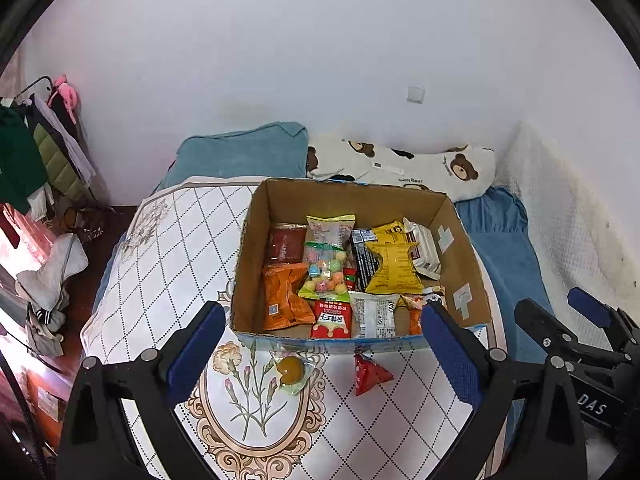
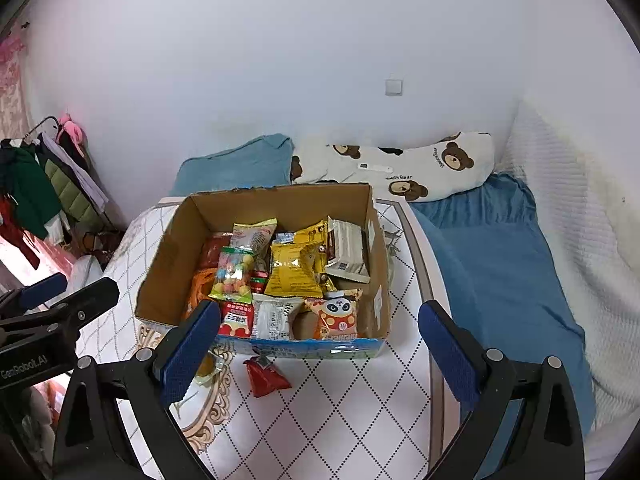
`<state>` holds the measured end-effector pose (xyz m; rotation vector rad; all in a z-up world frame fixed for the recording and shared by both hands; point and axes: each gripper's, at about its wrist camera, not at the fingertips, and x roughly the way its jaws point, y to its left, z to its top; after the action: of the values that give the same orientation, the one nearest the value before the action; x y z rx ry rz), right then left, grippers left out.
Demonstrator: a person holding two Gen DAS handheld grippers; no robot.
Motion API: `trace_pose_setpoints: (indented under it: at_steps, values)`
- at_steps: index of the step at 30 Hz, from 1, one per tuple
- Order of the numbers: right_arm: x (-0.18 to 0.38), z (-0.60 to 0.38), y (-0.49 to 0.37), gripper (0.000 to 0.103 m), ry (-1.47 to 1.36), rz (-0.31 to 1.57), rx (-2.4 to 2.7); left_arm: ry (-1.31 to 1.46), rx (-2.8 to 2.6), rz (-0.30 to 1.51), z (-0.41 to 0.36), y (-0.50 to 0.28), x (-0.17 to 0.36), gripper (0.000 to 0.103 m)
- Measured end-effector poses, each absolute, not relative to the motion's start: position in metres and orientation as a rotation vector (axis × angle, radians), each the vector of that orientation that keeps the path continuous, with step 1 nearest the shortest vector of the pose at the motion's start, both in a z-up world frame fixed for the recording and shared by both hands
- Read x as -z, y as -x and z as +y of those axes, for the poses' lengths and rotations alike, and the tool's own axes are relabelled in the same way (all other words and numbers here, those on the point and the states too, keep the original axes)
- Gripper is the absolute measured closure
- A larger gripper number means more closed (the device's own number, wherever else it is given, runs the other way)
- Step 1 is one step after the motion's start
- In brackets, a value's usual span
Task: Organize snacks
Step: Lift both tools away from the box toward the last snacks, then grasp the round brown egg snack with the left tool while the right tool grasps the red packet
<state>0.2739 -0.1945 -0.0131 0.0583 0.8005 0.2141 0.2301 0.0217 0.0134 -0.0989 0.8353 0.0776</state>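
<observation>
An open cardboard box (image 1: pixel 256 240) (image 2: pixel 168 248) holds several snack packets on a small table with a white diamond-pattern cloth (image 1: pixel 160 264) (image 2: pixel 340 408). In front of the box lie a clear-wrapped orange sweet (image 1: pixel 291 369) (image 2: pixel 206 366) and a red triangular packet (image 1: pixel 370 372) (image 2: pixel 265 376). My left gripper (image 1: pixel 324 352) is open and empty, hovering above these two loose snacks. My right gripper (image 2: pixel 320 352) is open and empty, above the table in front of the box's right part. The right gripper also shows at the right edge of the left wrist view (image 1: pixel 568 316).
The table stands on a bed with a blue sheet (image 2: pixel 500 272), a teal pillow (image 1: pixel 244 156) and a bear-print pillow (image 1: pixel 400 168) behind it. A clothes rack (image 1: pixel 36 148) stands at the left. A white wall is behind.
</observation>
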Motion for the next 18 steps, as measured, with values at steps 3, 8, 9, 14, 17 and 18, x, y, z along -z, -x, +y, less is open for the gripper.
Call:
trace_pose_setpoints:
  at_steps: [3, 8, 9, 14, 17, 18]
  values:
    - [0.018, -0.193, -0.274, 0.002, -0.048, 0.791, -0.224, 0.093, -0.086, 0.842, 0.022, -0.230, -0.010, 0.003]
    - [0.042, -0.179, -0.276, 0.038, -0.052, 0.851, -0.306, 0.091, -0.113, 0.870, 0.028, -0.229, 0.002, 0.003]
    - [0.051, -0.175, -0.276, 0.041, -0.056, 0.869, -0.331, 0.094, -0.125, 0.887, 0.032, -0.228, 0.008, 0.003]
    - [0.113, -0.147, -0.285, 0.042, -0.057, 0.991, -0.391, 0.130, -0.224, 0.987, 0.065, -0.219, 0.050, 0.003]
    - [0.157, -0.132, -0.297, 0.042, -0.084, 1.084, -0.420, 0.142, -0.291, 1.071, 0.089, -0.218, 0.085, 0.003]
    - [0.173, -0.125, -0.302, 0.042, -0.078, 1.119, -0.426, 0.144, -0.309, 1.096, 0.095, -0.218, 0.095, 0.003]
